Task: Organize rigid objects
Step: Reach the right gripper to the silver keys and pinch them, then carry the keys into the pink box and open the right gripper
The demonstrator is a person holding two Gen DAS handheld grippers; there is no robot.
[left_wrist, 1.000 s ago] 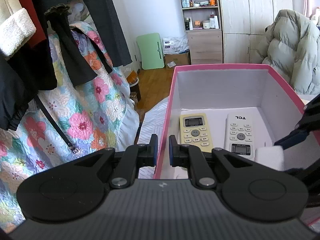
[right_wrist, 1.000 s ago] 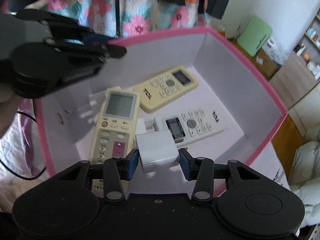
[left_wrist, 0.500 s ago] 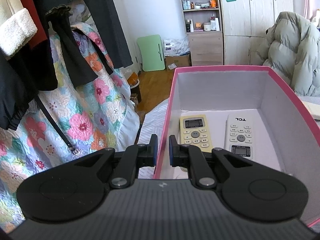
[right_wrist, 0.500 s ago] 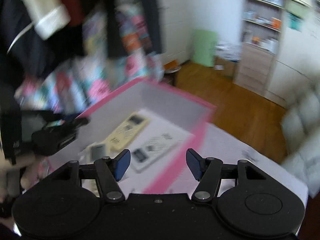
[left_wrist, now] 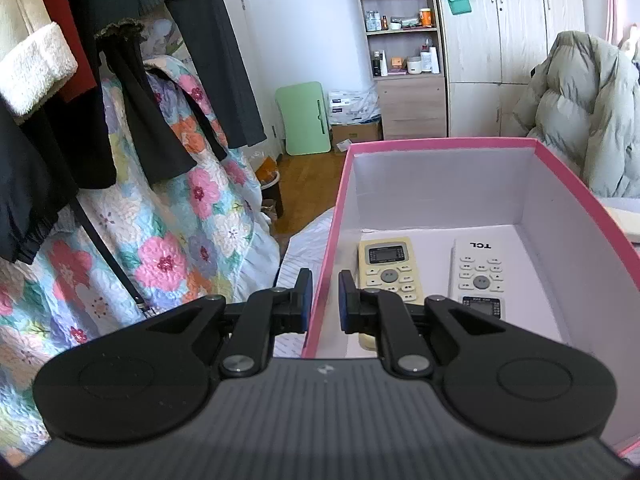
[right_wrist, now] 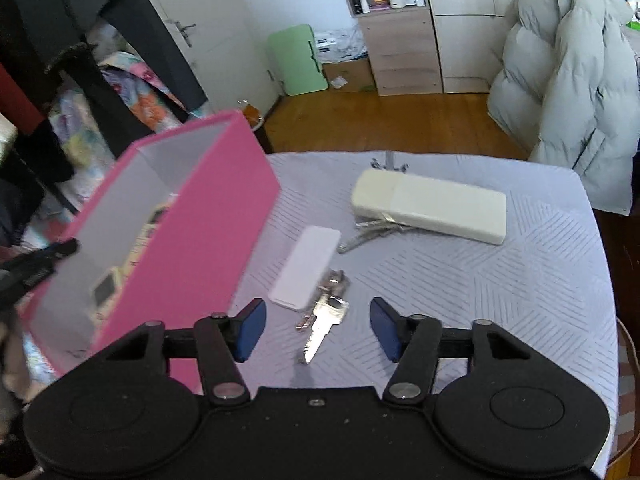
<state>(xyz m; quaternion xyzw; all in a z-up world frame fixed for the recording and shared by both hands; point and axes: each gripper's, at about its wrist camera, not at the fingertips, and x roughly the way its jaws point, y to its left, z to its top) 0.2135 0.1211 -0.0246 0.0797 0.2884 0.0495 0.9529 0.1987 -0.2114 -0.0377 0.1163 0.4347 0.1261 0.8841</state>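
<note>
A: Box [left_wrist: 440, 184], pink card, white inside; left gripper [left_wrist: 322, 300] pinches its wall; two slab remotes [left_wrist: 390, 268] lie flat inside.

B: Right gripper [right_wrist: 318, 330] is closing, empty, above a metal key [right_wrist: 322, 322] on ribbed cloth [right_wrist: 500, 280].

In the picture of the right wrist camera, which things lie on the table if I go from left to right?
Pink box → flat white case → keys → long cream remote, lying face down. A metal piece under the remote's left end overlaps it, so I leave it out.
</note>
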